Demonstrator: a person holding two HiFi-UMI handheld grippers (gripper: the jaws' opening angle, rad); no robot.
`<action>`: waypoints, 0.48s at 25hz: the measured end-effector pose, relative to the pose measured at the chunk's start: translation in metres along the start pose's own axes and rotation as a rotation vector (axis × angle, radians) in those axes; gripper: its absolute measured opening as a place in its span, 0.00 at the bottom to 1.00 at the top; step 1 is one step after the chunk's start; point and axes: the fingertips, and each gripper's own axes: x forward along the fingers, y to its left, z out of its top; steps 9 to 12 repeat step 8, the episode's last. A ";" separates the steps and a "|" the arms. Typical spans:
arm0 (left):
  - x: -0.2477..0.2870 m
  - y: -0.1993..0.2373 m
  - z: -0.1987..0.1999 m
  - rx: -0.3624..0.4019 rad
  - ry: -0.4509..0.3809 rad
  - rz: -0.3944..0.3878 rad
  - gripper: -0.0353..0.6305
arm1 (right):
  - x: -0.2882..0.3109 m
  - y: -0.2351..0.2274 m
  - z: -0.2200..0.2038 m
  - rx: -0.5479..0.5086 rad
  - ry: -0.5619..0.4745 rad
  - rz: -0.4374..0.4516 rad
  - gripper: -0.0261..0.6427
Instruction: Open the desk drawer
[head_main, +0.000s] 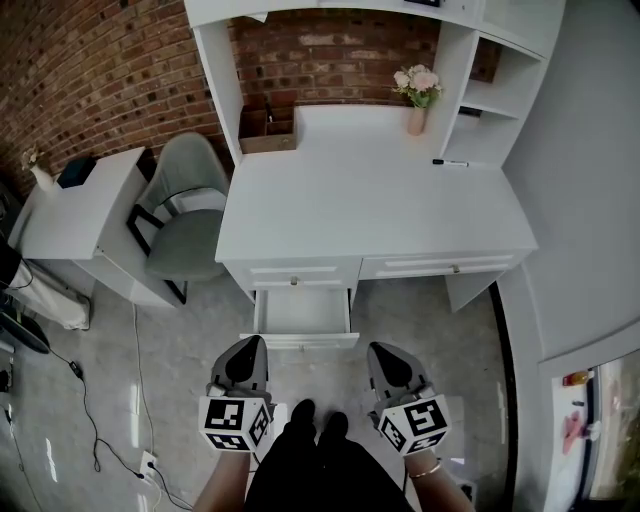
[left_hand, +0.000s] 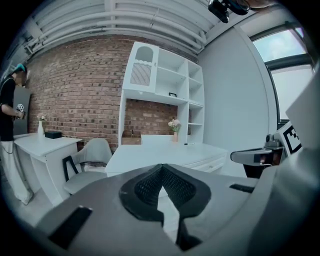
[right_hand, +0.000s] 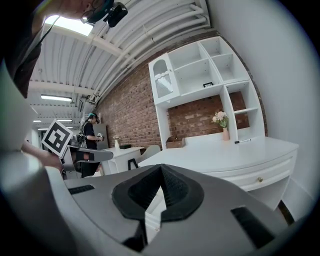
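"Desk drawer (head_main: 303, 312), the shallow white one: where does the head view put it?"

"Standing open. It is slid out from under the front edge of the white desk (head_main: 370, 200), near the front left corner, just below a shut drawer front with a small knob (head_main: 294, 272). Its inside shows bare white."

"And the tongs?"

"Both hang in front of the drawer, clear of it. The left gripper (head_main: 245, 345) and the right gripper (head_main: 385, 350) sit side by side above a pair of black shoes (head_main: 318, 415), noses toward the desk."

"What's on the desk?"

"A pink flower bunch in a slim vase (head_main: 417, 95) stands near the back right corner. A black marker pen (head_main: 450, 162) lies by the right edge, and a brown open box (head_main: 267, 130) sits at the back left corner. A grey-green chair (head_main: 190, 215) stands beside the left edge."

"Left gripper view?"

"The left gripper (left_hand: 161, 167) is clenched, its dark ribbed pads meeting at the tip with nothing between them. The desk top lies beyond. The right gripper floats at the right, and a person in black (left_hand: 7, 110) stands far left by a second white table (left_hand: 47, 145)."

"Right gripper view?"

"Much the same. The right gripper (right_hand: 160, 167) is closed tip to tip and holds nothing. The desk runs off to the right with the shut right-hand drawer (right_hand: 250, 176) and its round knob. The open drawer is mostly hidden behind the jaws."
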 end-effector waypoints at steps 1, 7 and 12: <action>0.000 -0.001 0.001 0.001 -0.005 0.006 0.07 | -0.001 -0.001 0.002 -0.004 -0.005 0.003 0.05; -0.009 -0.008 -0.001 -0.011 -0.002 0.030 0.07 | -0.011 0.000 0.008 -0.011 -0.016 0.007 0.05; -0.010 -0.009 0.000 -0.012 -0.006 0.031 0.07 | -0.013 0.000 0.010 -0.014 -0.018 0.006 0.05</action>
